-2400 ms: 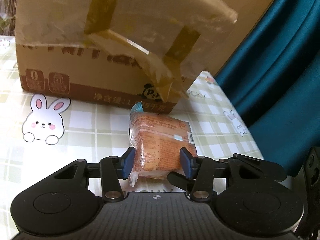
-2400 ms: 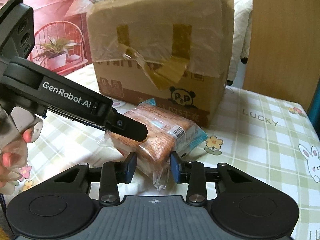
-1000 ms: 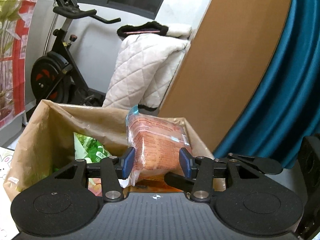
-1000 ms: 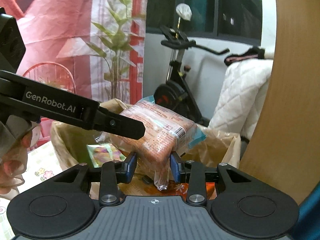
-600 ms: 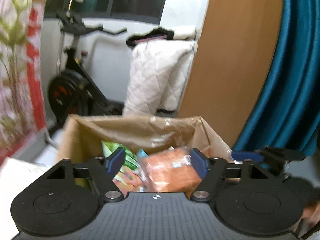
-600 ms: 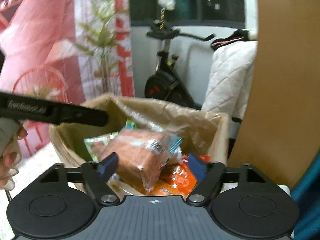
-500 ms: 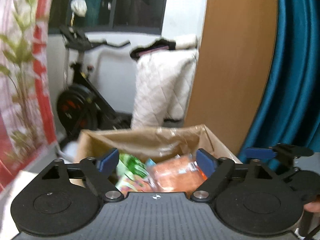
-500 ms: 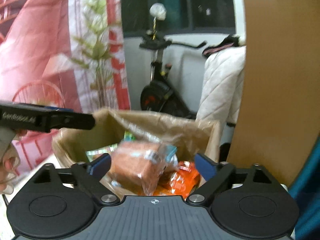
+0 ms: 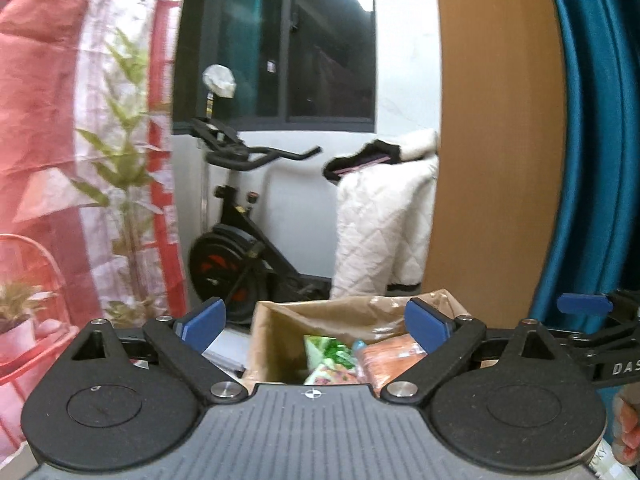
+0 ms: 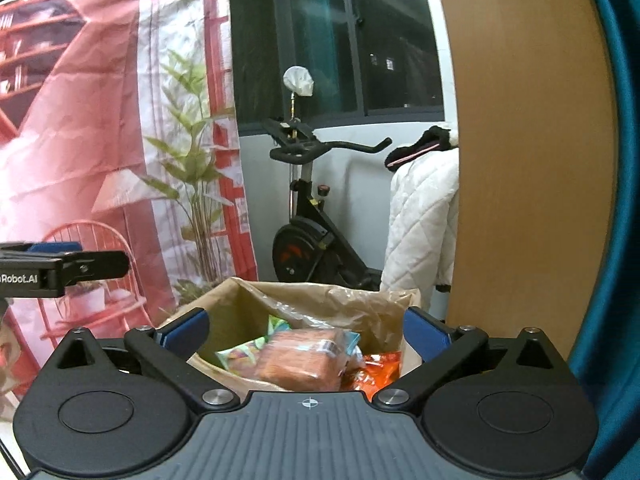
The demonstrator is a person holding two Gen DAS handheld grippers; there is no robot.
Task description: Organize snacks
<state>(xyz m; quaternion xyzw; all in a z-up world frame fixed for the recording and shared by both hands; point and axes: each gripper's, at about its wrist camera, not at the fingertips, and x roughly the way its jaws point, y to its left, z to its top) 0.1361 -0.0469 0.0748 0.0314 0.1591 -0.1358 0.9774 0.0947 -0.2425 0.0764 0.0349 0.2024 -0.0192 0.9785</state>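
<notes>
Dim indoor light, slight motion blur, edges bowed by fisheye

The open cardboard box (image 10: pixel 320 300) carries the snacks. Inside it — seen from the right wrist view — an orange-wrapped bread pack (image 10: pixel 298 356) lies on top, a green-patterned packet (image 10: pixel 240 354) just to its left and a bright orange packet (image 10: pixel 378 374) to its right, both touching it. From the left wrist view the box (image 9: pixel 280 328) shows the same bread pack (image 9: pixel 390 362) beside the green packet (image 9: pixel 324 354) — its lower walls are hidden.

"Robot.AI" on left tool (image 10: pixel 60 258); "DAS" on right tool (image 9: pixel 592 312).
</notes>
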